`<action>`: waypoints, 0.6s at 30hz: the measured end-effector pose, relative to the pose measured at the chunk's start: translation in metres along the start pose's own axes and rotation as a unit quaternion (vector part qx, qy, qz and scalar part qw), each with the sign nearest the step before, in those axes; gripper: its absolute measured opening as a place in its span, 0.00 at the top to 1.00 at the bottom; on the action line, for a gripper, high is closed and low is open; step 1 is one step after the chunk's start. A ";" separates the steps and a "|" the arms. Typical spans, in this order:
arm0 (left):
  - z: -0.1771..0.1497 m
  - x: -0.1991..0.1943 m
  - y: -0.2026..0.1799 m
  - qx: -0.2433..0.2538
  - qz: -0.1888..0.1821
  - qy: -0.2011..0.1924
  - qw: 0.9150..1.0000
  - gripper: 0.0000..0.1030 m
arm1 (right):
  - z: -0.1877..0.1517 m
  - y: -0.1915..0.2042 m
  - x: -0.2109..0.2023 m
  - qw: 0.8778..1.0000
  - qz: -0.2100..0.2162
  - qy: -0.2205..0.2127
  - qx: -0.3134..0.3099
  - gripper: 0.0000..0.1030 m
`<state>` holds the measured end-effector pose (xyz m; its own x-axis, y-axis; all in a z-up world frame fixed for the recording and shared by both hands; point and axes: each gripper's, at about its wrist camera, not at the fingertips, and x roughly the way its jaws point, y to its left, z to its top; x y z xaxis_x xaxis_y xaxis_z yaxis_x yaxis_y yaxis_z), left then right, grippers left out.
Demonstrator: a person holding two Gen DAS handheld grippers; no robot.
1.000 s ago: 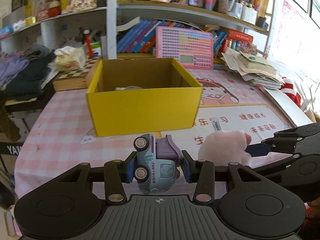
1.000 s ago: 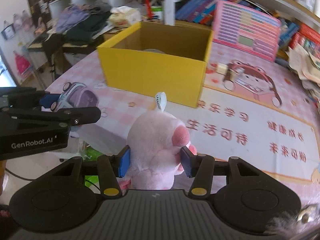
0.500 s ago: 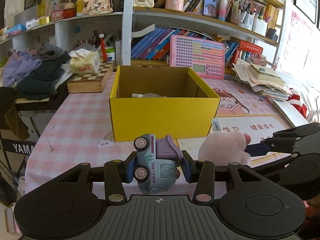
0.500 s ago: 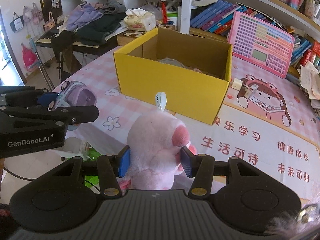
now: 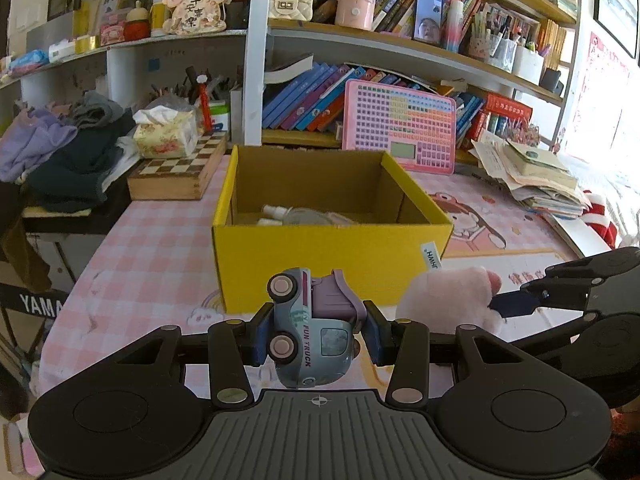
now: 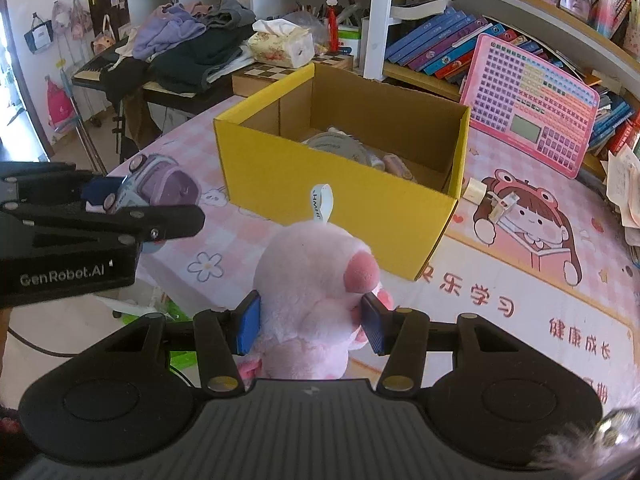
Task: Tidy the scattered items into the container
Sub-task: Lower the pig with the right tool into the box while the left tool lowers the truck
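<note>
The table (image 5: 152,240), under its pink checked cloth, stretches ahead of me, with the shelves (image 5: 360,40) of books rising behind it. On it stands the yellow box (image 5: 332,252), open at the top, with a bottle (image 5: 276,212) and some pale things lying on its floor.

I hold both grippers side by side on the near side of the box, raised above the cloth and pointing toward it. My left gripper (image 5: 314,334) is level, and its blue pads pinch the toy truck (image 5: 310,328) from both sides. The truck is turned on its side, wheels to the left, windscreen toward the camera. My right gripper (image 6: 310,322) sits to the right of it, and its pads press into the pink plush (image 6: 314,292), which bulges above them with its white loop tag (image 6: 320,202) standing up. In the left view the plush (image 5: 448,300) shows just beside the truck, with the tip of my right gripper against it.

Against a second ago, the box sits lower in both views and I see deeper into it: the bottle and the other things on its floor now show, where only a sliver showed before. More of the upper shelves has come into sight. My grip on the truck and on the plush is unchanged.
</note>
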<state>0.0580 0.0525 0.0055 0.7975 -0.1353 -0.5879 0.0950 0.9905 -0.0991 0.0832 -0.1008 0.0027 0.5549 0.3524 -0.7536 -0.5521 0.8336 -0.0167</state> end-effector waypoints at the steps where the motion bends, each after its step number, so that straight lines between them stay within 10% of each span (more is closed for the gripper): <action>1: 0.004 0.003 0.000 0.002 0.001 -0.003 1.000 0.58 | 0.005 -0.005 0.000 1.000 0.000 -0.004 0.002 0.52; 18: 0.100 0.080 -0.006 0.047 0.034 -0.049 0.997 0.58 | 0.127 -0.086 0.027 0.995 -0.001 -0.097 -0.019 0.52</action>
<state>0.1809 0.0378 0.0399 0.8580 -0.0694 -0.5089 0.0903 0.9958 0.0165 0.2251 -0.1092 0.0675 0.6642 0.4291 -0.6122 -0.5717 0.8192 -0.0461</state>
